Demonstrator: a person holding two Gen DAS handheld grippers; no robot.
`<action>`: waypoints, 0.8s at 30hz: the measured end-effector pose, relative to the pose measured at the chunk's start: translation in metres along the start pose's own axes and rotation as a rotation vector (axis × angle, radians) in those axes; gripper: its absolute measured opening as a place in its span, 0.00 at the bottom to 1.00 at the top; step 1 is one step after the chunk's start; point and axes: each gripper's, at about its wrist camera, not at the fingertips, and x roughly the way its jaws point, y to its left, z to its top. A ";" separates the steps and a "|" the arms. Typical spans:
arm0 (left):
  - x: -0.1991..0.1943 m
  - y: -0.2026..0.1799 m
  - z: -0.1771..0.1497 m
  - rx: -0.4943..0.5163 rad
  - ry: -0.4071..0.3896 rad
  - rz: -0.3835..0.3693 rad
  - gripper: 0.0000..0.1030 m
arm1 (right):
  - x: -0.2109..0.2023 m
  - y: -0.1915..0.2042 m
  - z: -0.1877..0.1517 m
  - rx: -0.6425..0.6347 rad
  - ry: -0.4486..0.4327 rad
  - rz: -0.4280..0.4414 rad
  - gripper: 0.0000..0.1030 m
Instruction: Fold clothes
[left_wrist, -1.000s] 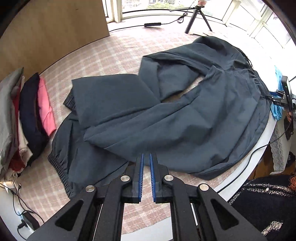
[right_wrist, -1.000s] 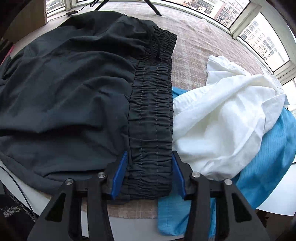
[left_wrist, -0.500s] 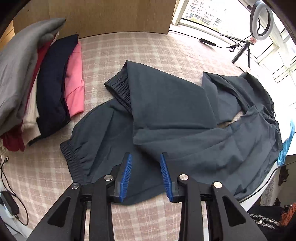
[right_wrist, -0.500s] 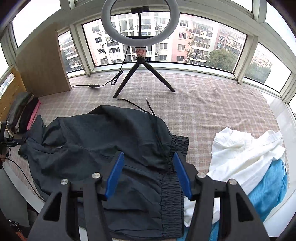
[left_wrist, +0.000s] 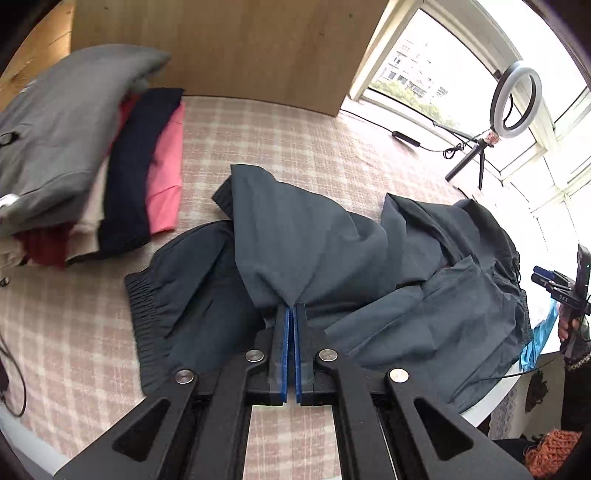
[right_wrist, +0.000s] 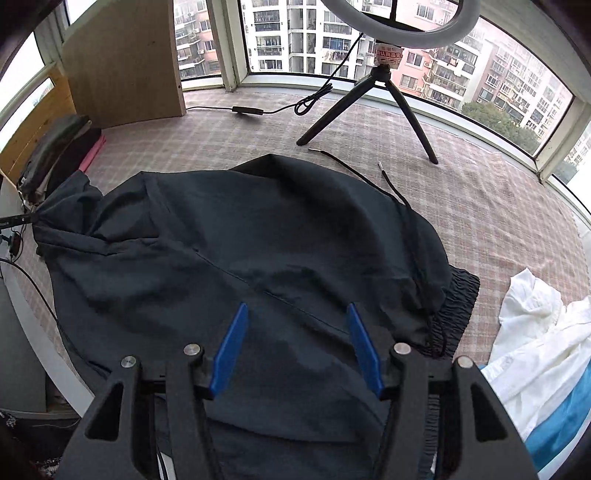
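Trousers, dark and rumpled, sprawl across the checked worktop. Left gripper fingers pinch a raised fold of them; right gripper fingers spread wide above the cloth.

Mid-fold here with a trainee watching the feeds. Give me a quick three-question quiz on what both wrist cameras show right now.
1. True or false: the left gripper is shut on a fold of the dark trousers.
2. What do the right gripper jaws hold? A) waistband B) nothing, open above the trousers C) white shirt
3. Which garment lies directly on the blue cloth at the table's right edge?

Key: 1 true; 2 B; 3 the white shirt.
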 end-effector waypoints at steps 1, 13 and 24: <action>-0.023 -0.002 -0.010 -0.005 -0.030 0.015 0.01 | 0.005 0.002 0.000 0.001 0.001 0.015 0.53; -0.084 -0.018 -0.026 0.077 -0.024 0.202 0.08 | 0.070 0.042 -0.008 -0.112 0.089 0.083 0.53; -0.076 0.047 -0.131 -0.062 0.097 0.198 0.28 | 0.046 0.075 -0.030 -0.197 0.084 0.152 0.53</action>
